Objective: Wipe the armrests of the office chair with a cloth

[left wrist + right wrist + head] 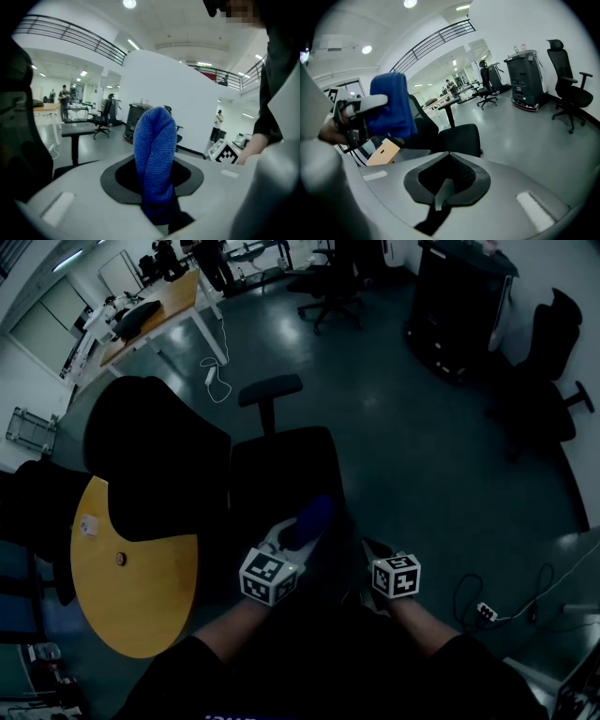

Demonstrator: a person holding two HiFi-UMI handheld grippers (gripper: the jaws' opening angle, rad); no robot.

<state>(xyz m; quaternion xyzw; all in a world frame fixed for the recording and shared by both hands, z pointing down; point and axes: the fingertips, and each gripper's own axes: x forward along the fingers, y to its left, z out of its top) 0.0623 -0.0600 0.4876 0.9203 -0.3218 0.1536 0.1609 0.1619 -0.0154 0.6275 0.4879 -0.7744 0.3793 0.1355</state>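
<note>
The black office chair has its seat (286, 465) just ahead of me and its backrest (155, 456) to the left. Its far armrest (270, 390) stands on a post beyond the seat, also seen as the armrest (77, 129) in the left gripper view. My left gripper (292, 532) is shut on a blue cloth (314, 514) above the seat's near edge. The cloth (154, 159) sticks up in a roll between the jaws. My right gripper (371, 549) hovers beside it, shut with nothing in it (446, 182). From there the cloth (391, 105) shows at the left.
A round yellow table (131, 587) sits at my left, beside the chair. Another black chair (544, 381) and a dark cabinet (459, 306) stand at the right. A long desk (155, 310) is far back left. Cables and a power strip (486, 611) lie on the floor at right.
</note>
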